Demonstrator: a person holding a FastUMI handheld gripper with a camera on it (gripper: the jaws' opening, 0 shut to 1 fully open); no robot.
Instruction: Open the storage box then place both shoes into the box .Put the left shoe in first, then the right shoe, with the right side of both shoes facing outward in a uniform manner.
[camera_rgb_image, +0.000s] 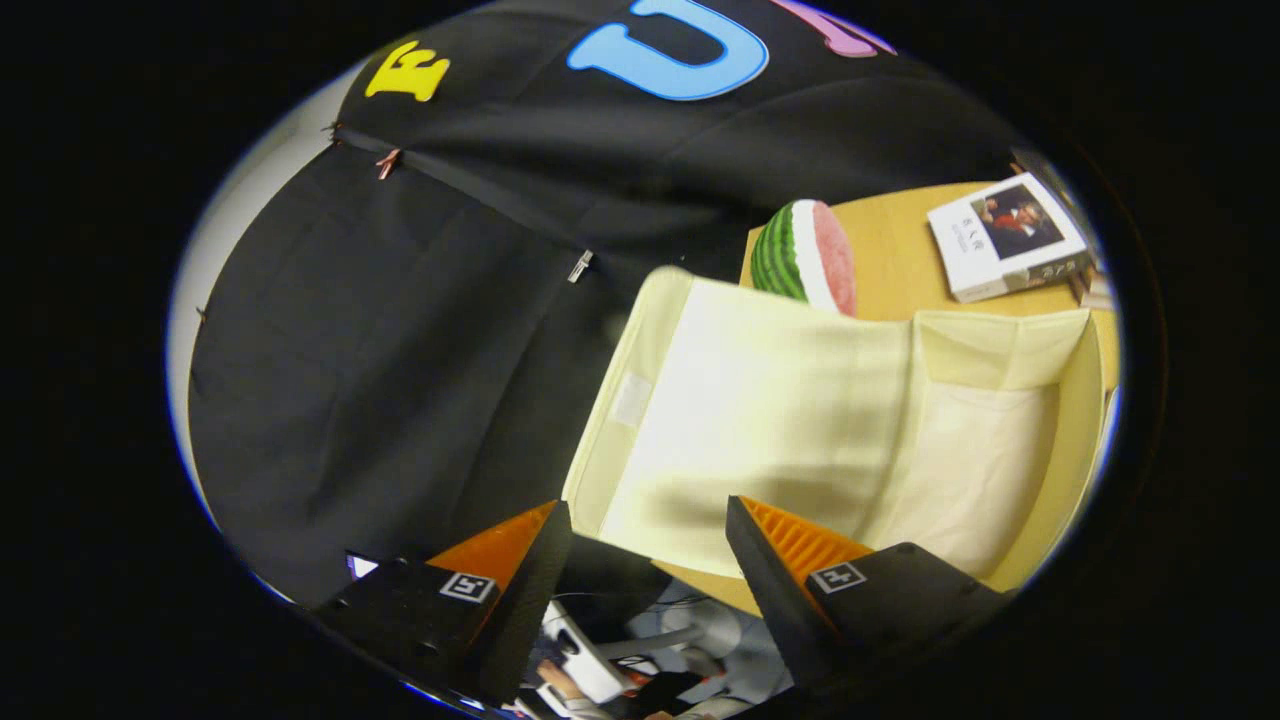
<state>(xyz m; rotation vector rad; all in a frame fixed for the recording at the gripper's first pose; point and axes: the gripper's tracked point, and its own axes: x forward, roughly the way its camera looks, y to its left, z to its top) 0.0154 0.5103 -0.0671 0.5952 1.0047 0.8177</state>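
Note:
A cream fabric storage box (1075, 400) lies on a wooden table (900, 250), and the whole scene looks tilted. Its lid flap (740, 400) is swung open toward me, and the pale inside (985, 450) holds nothing that I can see. My gripper (645, 503) is open, its fingers wide apart at the near edge of the lid flap. The flap's corner lies just ahead of and between the fingertips, which do not press on it.
A watermelon-slice toy (805, 257) stands on the table right behind the box. A white book (1005, 237) lies farther back. The black booth wall (400, 330) is beyond the left finger. Past the table's edge, under the fingers, floor clutter (640, 650) shows.

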